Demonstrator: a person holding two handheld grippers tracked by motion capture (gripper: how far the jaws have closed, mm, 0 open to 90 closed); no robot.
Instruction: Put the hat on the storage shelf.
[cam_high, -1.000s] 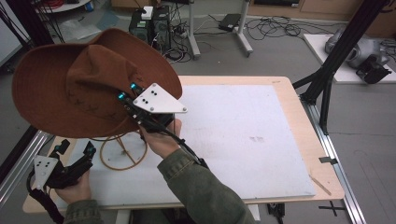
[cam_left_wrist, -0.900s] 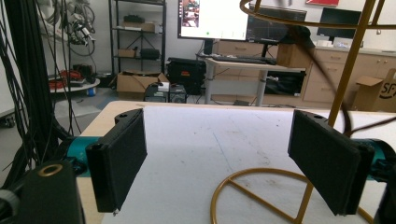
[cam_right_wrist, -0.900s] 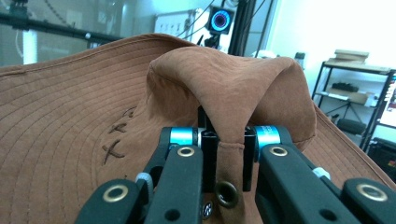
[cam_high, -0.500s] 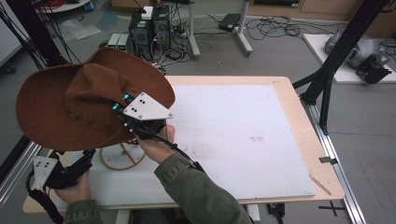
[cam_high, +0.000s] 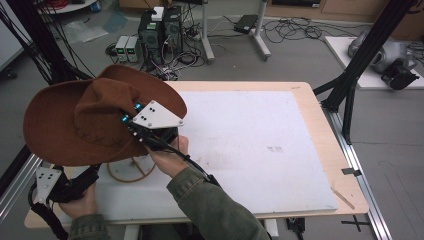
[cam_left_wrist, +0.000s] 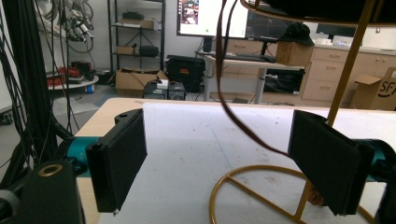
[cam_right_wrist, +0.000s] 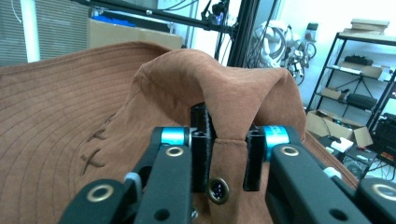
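A brown wide-brimmed hat hangs over a gold wire stand at the table's left. My right gripper is at the hat's crown. In the right gripper view a fold of the crown fills the narrow gap between the jaws of the right gripper. The jaws have just been opening a little and the pads still touch the fold. My left gripper rests low at the front left corner. In its own view the left gripper stands open around the stand's ring base, beside the pole. The hat's dark cord dangles there.
A white board covers most of the wooden table. Black frame legs stand at the right edge. Computers and cables lie on the floor behind the table.
The hat and my right gripper have come down and slightly leftward, lower over the gold stand. My left gripper has stayed where it was.
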